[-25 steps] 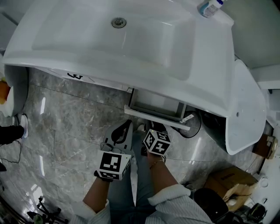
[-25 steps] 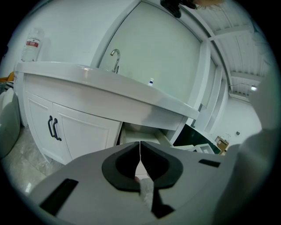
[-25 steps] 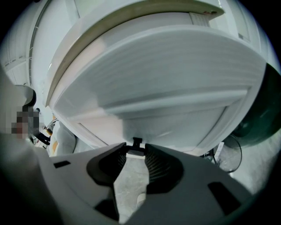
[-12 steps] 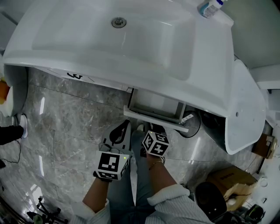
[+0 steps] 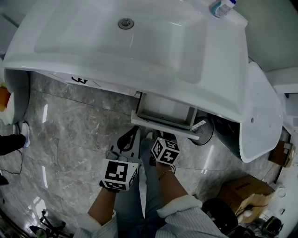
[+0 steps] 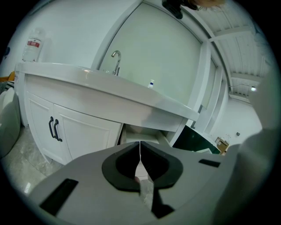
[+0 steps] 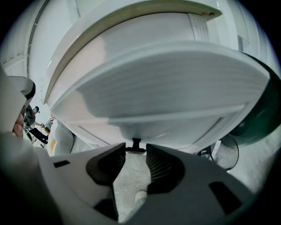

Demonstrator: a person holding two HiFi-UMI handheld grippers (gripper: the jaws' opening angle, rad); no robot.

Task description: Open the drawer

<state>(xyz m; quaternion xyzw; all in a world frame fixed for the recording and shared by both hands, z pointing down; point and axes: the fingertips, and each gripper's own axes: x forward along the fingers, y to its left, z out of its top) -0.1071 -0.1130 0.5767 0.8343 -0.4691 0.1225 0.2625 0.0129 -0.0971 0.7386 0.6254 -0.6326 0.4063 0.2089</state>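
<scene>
The white drawer (image 5: 164, 125) under the sink counter stands pulled part way out, its inside showing. My right gripper (image 5: 168, 136) is at the drawer front. In the right gripper view the small black handle (image 7: 135, 146) sits between the tips of the right gripper (image 7: 135, 152). Its jaws have just been opening and stand open around the handle. My left gripper (image 5: 135, 131) hangs back to the left of the drawer, shut on nothing. The left gripper (image 6: 140, 146) faces the drawer (image 6: 139, 133).
The white basin (image 5: 153, 56) overhangs the drawer, with a bottle (image 5: 222, 8) at its far corner. Cabinet doors with black handles (image 6: 54, 128) stand left of the drawer. A white curved fixture (image 5: 260, 116), a cardboard box (image 5: 242, 191) and a dark bin (image 5: 219, 213) are on the right.
</scene>
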